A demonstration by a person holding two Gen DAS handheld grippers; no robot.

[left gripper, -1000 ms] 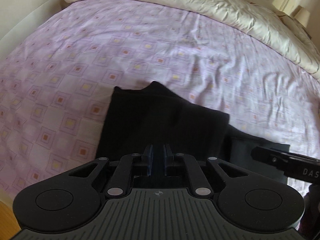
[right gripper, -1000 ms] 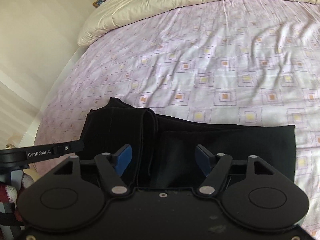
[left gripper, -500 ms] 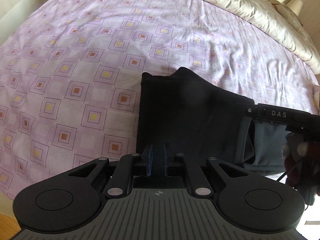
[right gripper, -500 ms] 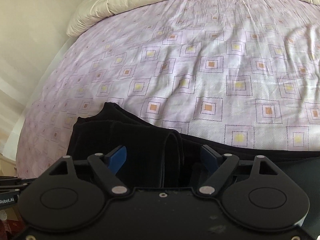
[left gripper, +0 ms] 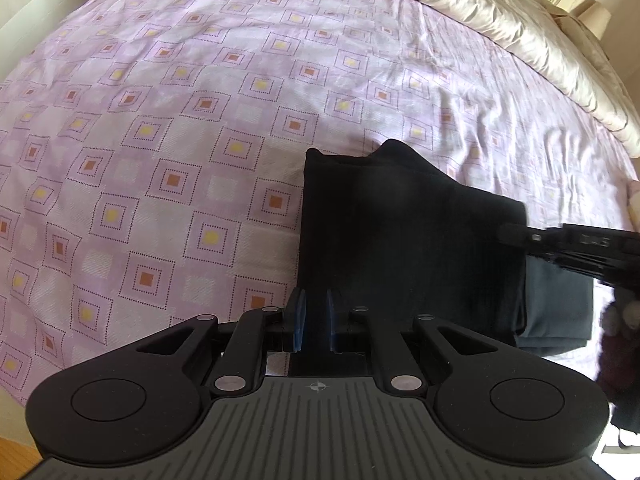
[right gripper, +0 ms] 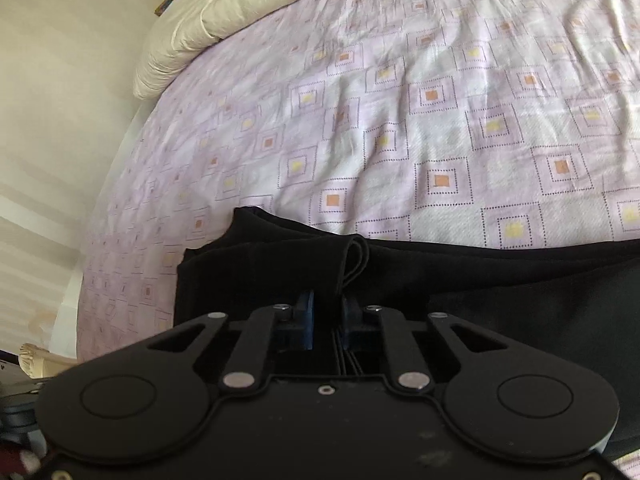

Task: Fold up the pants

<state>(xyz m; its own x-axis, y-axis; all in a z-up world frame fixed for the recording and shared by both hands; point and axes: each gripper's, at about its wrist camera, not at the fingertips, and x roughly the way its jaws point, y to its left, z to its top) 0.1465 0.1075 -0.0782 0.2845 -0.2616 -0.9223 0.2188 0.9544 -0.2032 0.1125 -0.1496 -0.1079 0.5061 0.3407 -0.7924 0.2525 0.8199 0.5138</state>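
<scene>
- While its blue pads stand close together, the left gripper (left gripper: pixel 316 320) pinches the near edge of the black pants (left gripper: pixel 400 240) — dark cloth fills the narrow gap between the pads.
- With its jaws having just been closing, the right gripper (right gripper: pixel 330 320) now clamps a bunched fold of the same pants (right gripper: pixel 280 272); several layer edges run between its pads and rise as a small loop just beyond them.
- From the left wrist view, the right gripper enters at the right edge as a black bar (left gripper: pixel 580 244), over the right side of the garment.
- Folded into a thick, roughly rectangular stack, the pants lie on the bed near its front edge, with one pointed corner toward the far side.
- Under the stack, on its right side, a grey-blue layer (left gripper: pixel 556 304) shows; whether it is the inner face of the pants or another cloth, I cannot tell.
- Around the pants spreads the lilac bedsheet (left gripper: pixel 180 140) with small yellow and orange squares — it is lightly wrinkled.
- At the far side of the bed lies a cream duvet (left gripper: pixel 500 28), rolled back.
</scene>
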